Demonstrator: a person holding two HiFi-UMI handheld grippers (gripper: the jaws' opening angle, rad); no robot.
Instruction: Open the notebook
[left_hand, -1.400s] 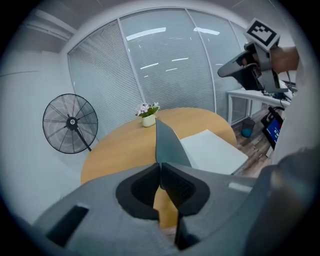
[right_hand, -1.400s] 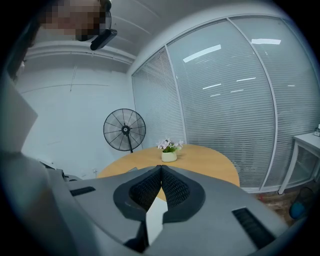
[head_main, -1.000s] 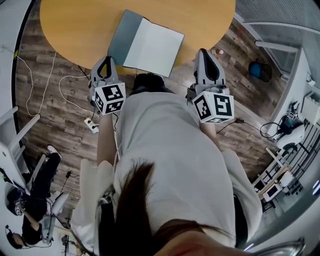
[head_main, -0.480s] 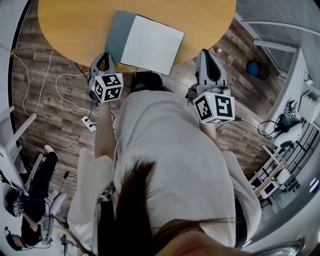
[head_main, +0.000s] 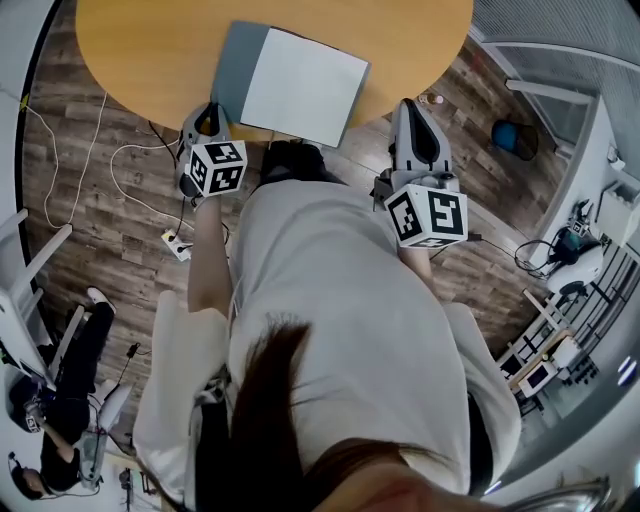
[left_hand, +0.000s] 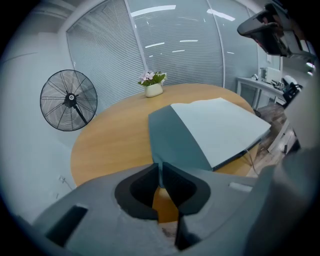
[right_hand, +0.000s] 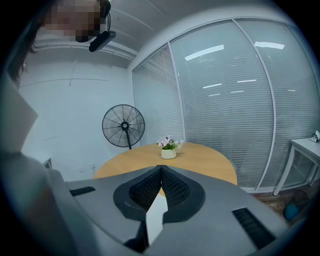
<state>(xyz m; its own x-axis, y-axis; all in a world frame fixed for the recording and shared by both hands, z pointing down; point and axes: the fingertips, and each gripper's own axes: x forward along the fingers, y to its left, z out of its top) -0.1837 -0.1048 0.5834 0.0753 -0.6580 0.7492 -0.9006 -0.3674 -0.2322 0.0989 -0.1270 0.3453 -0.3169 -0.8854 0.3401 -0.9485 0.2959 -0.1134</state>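
The notebook lies open on the round wooden table, white page facing up and grey-teal cover flat to the left. My left gripper is at the cover's near corner, by the table edge. In the left gripper view the cover runs down into the left gripper, and its thin edge sits between the nearly shut jaws. My right gripper hovers past the notebook's right side, off the table edge. In its own view the right gripper is shut, holding nothing.
A small white pot of flowers stands at the table's far side. A standing fan is behind the table by the blinds. Cables and a power strip lie on the wooden floor at left. A person sits at lower left.
The cover, raised and tilted a second ago, now lies flat on the table. My left gripper has come down with it toward the table edge. The right gripper has stayed put.
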